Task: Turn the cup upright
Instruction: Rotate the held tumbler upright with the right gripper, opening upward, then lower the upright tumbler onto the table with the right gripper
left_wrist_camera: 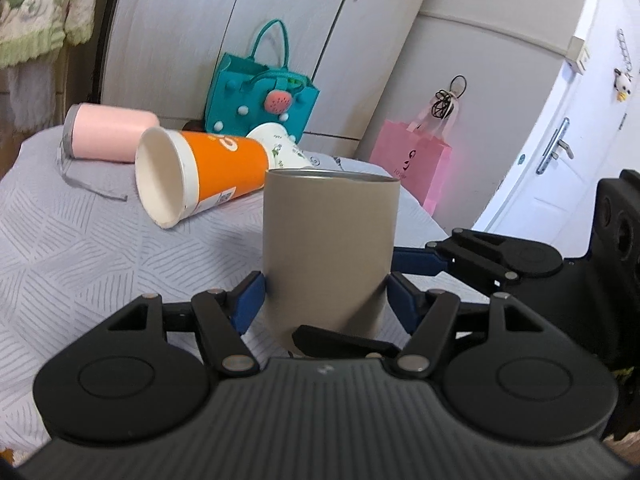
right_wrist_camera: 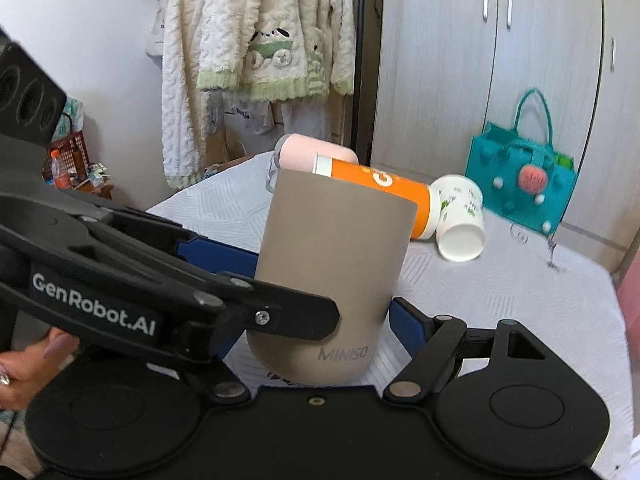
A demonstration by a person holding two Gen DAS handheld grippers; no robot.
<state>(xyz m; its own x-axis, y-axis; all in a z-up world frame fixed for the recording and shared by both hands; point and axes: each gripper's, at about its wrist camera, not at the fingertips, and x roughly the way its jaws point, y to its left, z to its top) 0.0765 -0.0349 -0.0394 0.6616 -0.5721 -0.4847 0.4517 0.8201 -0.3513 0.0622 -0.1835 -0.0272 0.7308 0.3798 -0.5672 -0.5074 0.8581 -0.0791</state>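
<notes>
A taupe cup (left_wrist_camera: 328, 232) marked MINISO (right_wrist_camera: 332, 248) stands roughly upright, mouth up, over the near part of the cloth-covered table (left_wrist_camera: 80, 260). My left gripper (left_wrist_camera: 326, 292) is shut on it, a blue pad pressed to each side low on its wall. My right gripper (right_wrist_camera: 326, 308) comes in crosswise from the right and is shut on the same cup. One of its fingers (left_wrist_camera: 416, 260) passes behind the cup and the other lies across the front. In the right wrist view the left gripper's body hides the right gripper's left finger. Whether the cup's base touches the cloth I cannot tell.
Behind the cup lie an orange paper cup (left_wrist_camera: 208, 172), a white floral paper cup (right_wrist_camera: 460, 220) and a pink tumbler (left_wrist_camera: 108, 136), all on their sides. A teal felt bag (left_wrist_camera: 260, 96) stands at the table's back. A pink bag (left_wrist_camera: 412, 160) hangs beyond the right edge.
</notes>
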